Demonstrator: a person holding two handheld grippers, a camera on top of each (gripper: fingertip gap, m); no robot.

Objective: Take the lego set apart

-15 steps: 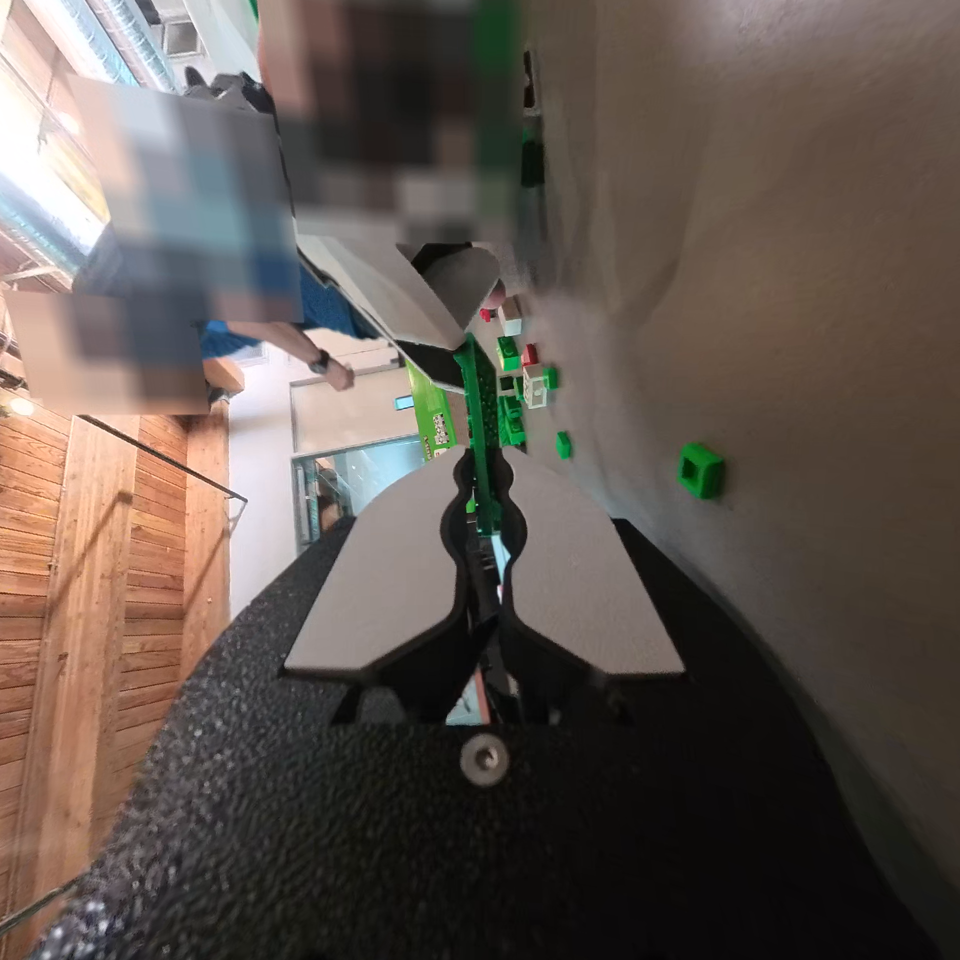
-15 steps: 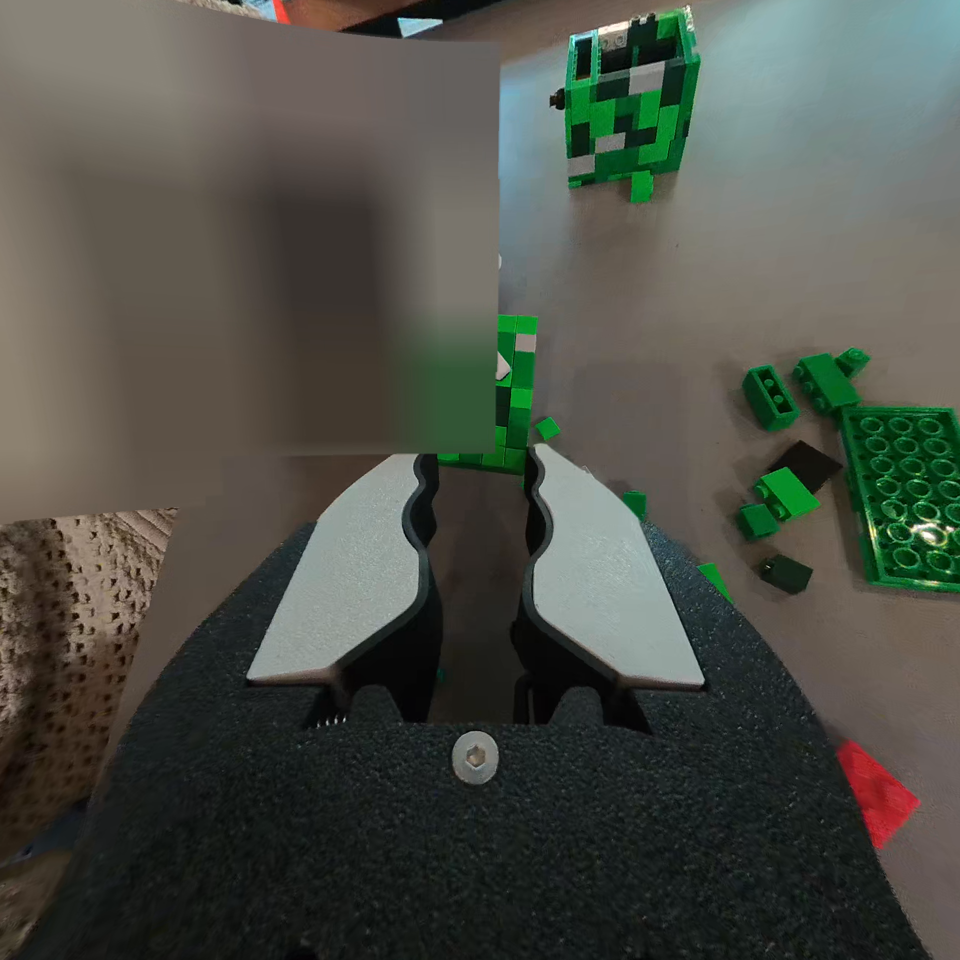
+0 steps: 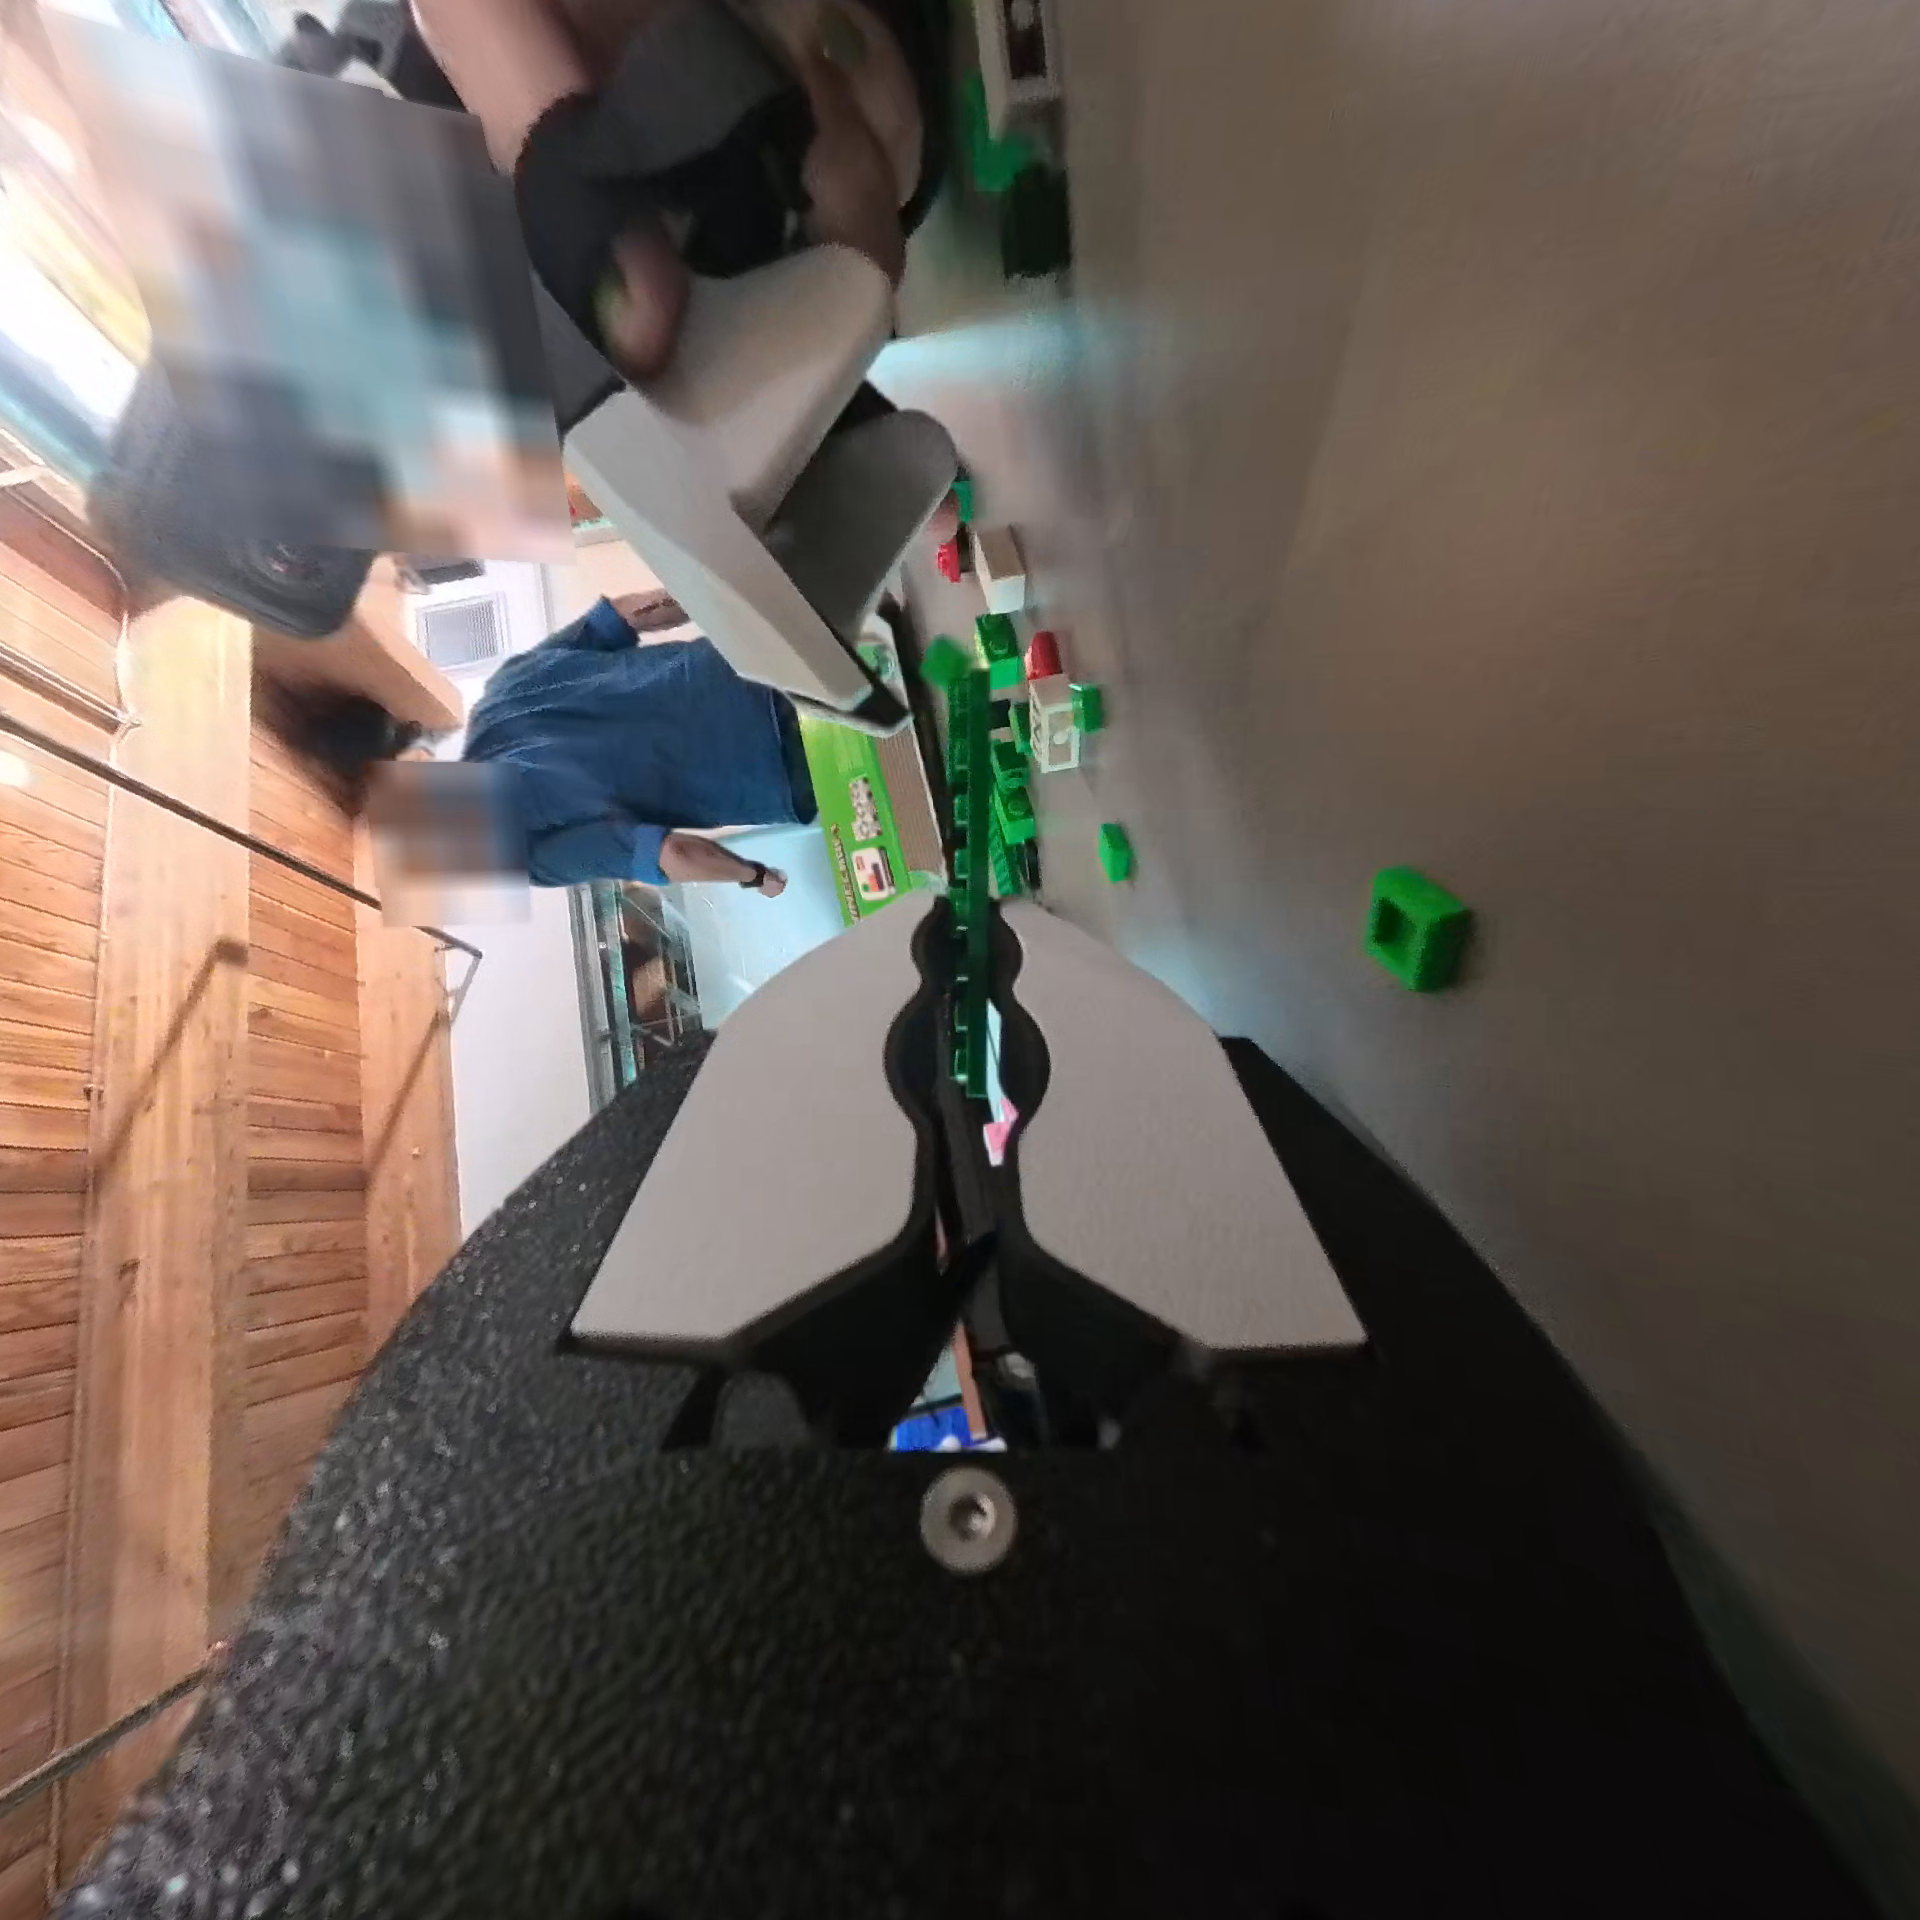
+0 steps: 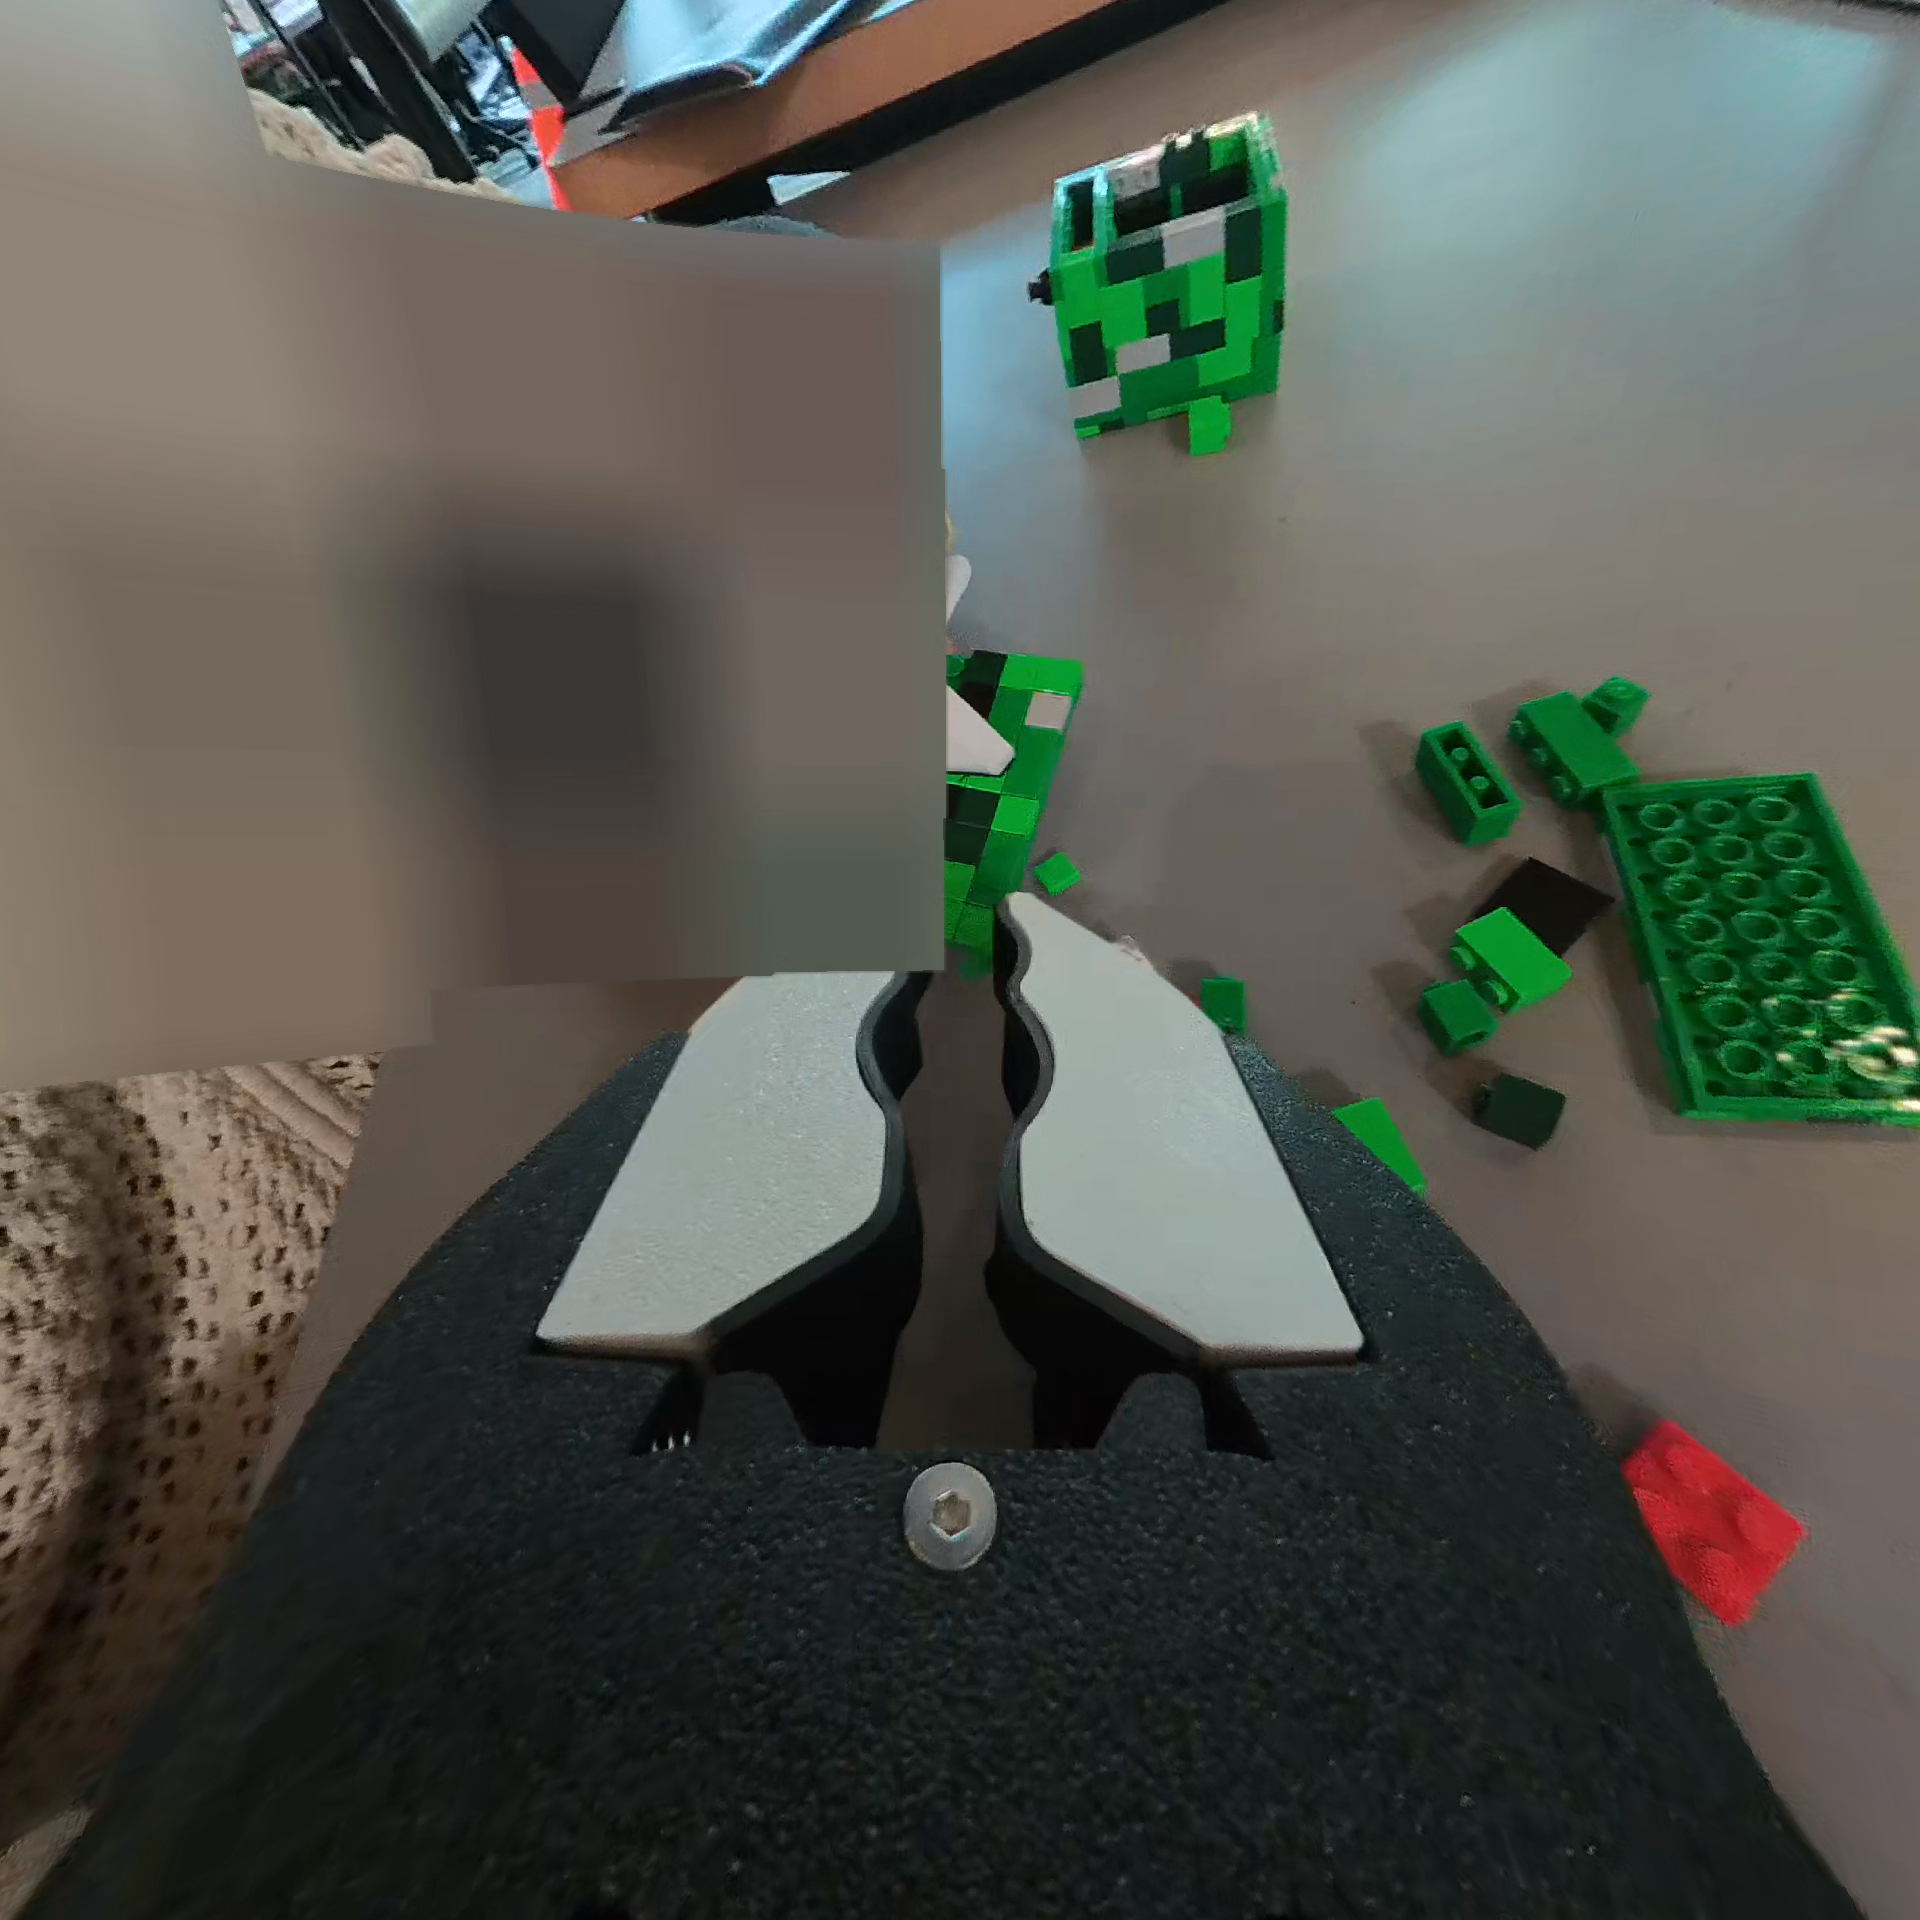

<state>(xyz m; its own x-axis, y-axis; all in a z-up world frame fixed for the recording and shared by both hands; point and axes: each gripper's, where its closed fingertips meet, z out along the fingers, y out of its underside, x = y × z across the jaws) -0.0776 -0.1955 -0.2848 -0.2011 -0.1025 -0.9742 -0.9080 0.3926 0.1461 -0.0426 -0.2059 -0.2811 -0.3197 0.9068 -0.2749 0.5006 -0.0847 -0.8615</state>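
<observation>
A thin green lego piece (image 3: 971, 883) stands on edge, clamped between the fingers of the left hand-held gripper (image 3: 966, 920), just off the grey desk (image 3: 1558, 520). The right hand-held gripper (image 4: 951, 961) hangs empty above the desk, fingers a little apart. Beyond it sit a green block tower (image 4: 1169, 286), a studded green plate (image 4: 1766, 935) and scattered loose bricks (image 4: 1512, 961).
</observation>
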